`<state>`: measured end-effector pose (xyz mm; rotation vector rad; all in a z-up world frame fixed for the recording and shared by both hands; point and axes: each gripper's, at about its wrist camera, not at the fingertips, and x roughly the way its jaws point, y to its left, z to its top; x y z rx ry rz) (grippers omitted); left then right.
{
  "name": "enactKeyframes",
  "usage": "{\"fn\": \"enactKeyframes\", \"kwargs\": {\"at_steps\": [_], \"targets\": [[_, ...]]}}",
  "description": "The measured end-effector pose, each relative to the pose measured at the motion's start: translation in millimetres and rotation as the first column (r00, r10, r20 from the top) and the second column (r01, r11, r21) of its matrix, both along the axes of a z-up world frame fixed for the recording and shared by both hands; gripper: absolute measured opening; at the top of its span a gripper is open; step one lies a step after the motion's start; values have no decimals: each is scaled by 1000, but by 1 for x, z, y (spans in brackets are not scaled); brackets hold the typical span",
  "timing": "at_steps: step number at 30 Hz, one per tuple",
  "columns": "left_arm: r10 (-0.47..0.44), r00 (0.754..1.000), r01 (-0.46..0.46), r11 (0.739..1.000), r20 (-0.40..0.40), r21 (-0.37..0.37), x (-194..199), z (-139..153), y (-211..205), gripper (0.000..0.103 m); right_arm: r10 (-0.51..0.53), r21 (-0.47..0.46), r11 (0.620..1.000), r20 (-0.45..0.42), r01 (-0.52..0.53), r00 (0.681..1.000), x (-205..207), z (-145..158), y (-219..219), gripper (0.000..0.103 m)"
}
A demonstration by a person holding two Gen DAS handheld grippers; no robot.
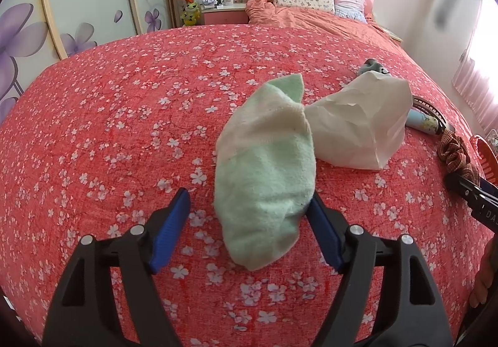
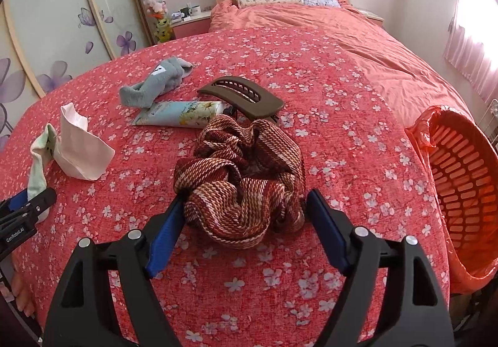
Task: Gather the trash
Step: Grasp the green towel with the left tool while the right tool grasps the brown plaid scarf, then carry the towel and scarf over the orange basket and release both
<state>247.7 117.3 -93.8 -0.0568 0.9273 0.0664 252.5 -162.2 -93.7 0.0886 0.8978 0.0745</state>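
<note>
Judging by the bin [image 2: 460, 179], whose visible mesh inside shows nothing in it, the collecting has hardly begun. The bin lies tipped on its side with an orange liner, at the bed's [image 2: 280, 45] edge.

Everything else is spread on the bed, bin-relative as the right view shows it. Nearest the bin lies the scrunchie [image 2: 242, 179]. Just beyond that, farther from the bin, are the brown clip [image 2: 246, 95] and the tube [image 2: 180, 113], touching each other. The grey sock [image 2: 155, 82] lies past the tube. Farthest from the bin sit the crumpled tissue [image 1: 361, 126] and the green sock [image 1: 267, 172], touching at one corner.

The tissue looks like the plainest trash; the tube may count too, though I cannot tell if it is empty.

The left tool [image 1: 249, 213] stands open around the green sock's near end; its right pad looks to be against the fabric, the left pad clear. The tissue lies just beyond it. The right tool [image 2: 246, 213] is open astride the scrunchie, not squeezing it, with the bin close by.
</note>
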Motion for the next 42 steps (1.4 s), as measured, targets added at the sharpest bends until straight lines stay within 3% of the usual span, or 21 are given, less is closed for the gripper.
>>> {"fn": "enactKeyframes", "kwargs": {"at_steps": [7,9,12,16,18,19,20,21,24,27,36,42], "targets": [[7,1000,-7,1000,3,-10,-2,1,4,75,11,27,1000,2,-11,1000,-1,0,-7,84],[1,1000,-1,1000,7,-20,-3,1,6,75,18,32,999,5,-18,1000,-1,1,-7,84],[-43,999,43,998,-6,39,-2,2,2,75,23,41,999,7,-24,1000,-1,1,-8,84],[-49,999,49,999,-6,21,3,2,7,74,10,21,1000,1,-10,1000,6,3,-3,81],[-53,999,53,998,-2,22,6,4,9,64,15,0,1000,7,-15,1000,6,4,1,61],[-61,998,61,998,3,23,6,5,10,59,20,5,1000,7,-20,1000,6,5,1,56],[-75,997,75,997,10,23,7,6,12,47,22,23,999,6,-22,1000,5,6,-1,46],[-83,996,83,996,14,21,8,7,13,34,22,42,999,2,-22,1000,4,6,-3,40],[-107,994,108,994,22,-21,5,9,18,14,7,94,996,-2,-7,1000,-3,7,-12,32],[-117,993,119,991,28,-67,-4,11,23,12,3,94,996,14,-4,1000,-15,11,-15,27],[-154,983,160,985,97,-59,-34,45,2,12,-12,80,997,110,3,994,-50,42,-32,24],[-243,956,254,966,163,-49,-49,82,-37,11,-47,68,997,178,36,983,-69,63,-57,24]]}}
